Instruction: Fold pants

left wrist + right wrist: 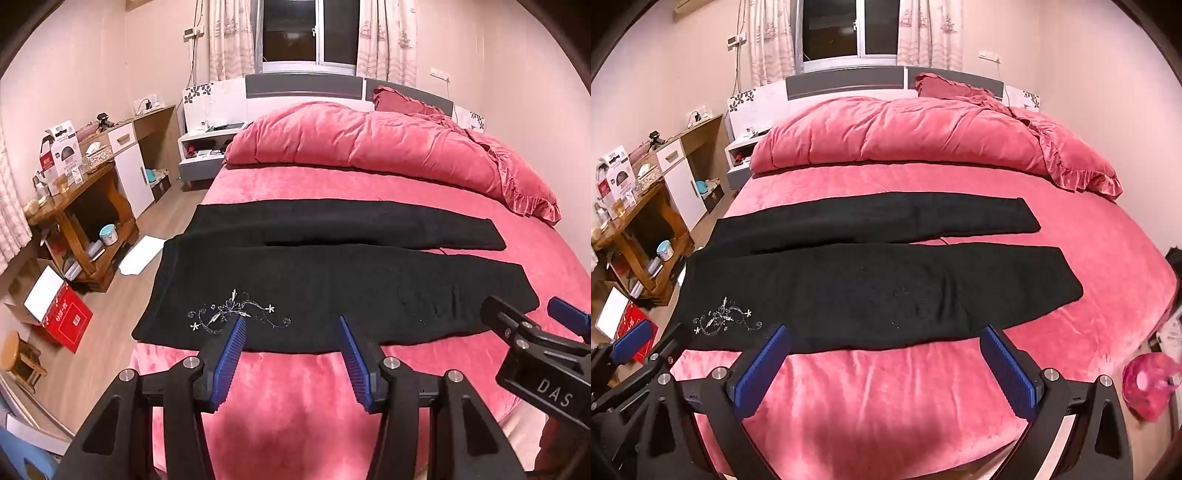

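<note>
Pants [332,284] are laid out flat across the pink bed [295,398], black ones, both legs side by side and running toward the right of the frame, waistband end at the left where the bed drops off to the floor. The near leg has that little silver flower embroidery [236,317] by the hip, lower left of centre in my left wrist view. Nothing folded yet as far as I can tell — so I'd call this the very start, just lining up for the first grab.

My left gripper [291,323] hovers over the near edge of the pants with its blue pads partly spread, nothing between them. One pad tip sits right by the embroidery in the picture, but I can't tell if it's touching cloth. My right gripper [882,332] is spread as wide as it goes, also empty, framing the near hem edge of the front leg in the lower middle of its view. Both point down at a slant toward the fabric.

Next move, I reckon: fold one leg over the other lengthwise. That means pinching the near edge in two spots — left claw near the waist, right claw further along the leg — then lifting and carrying it toward the far leg [886,218] in the middle of the frame. Fleecy cloth on a plush bedspread could drag, so I'd want to grab only the pants, not the cover under them. The rumpled duvet [905,133] up top is well clear.
</note>
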{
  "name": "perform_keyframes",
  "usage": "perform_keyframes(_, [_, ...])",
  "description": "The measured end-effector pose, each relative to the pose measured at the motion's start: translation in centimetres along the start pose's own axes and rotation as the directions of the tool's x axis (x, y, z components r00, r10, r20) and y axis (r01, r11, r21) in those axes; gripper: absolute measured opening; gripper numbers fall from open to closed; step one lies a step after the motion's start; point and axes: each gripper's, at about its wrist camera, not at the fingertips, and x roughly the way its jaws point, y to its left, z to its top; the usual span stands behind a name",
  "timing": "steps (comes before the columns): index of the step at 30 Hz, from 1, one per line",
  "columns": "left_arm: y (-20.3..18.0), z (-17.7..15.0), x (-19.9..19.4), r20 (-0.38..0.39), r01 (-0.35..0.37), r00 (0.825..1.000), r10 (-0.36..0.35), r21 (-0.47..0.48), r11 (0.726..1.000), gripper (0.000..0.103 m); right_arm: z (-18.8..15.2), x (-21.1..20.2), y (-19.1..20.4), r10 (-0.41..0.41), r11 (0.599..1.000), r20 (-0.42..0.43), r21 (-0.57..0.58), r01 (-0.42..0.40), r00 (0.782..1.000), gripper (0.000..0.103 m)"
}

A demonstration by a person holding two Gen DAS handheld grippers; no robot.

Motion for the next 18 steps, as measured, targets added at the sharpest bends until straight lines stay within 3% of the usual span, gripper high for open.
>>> perform_keyframes(4, [0.21,-0.34,-0.81,0.03,-0.002,1.0,0.002,-0.007,1.0,0.053,-0.15,-0.23,-0.12,0.0,1.0,-0.003,0.003,0.0,1.0,0.103])
perform_keyframes(18, [0.6,0.3,-0.32,-0.001,-0.02,1.0,0.02,-0.034,0.999,0.053,0.04,0.21,-0.25,-0.01,1.0,-0.02,0.002,0.01,1.0,0.103])
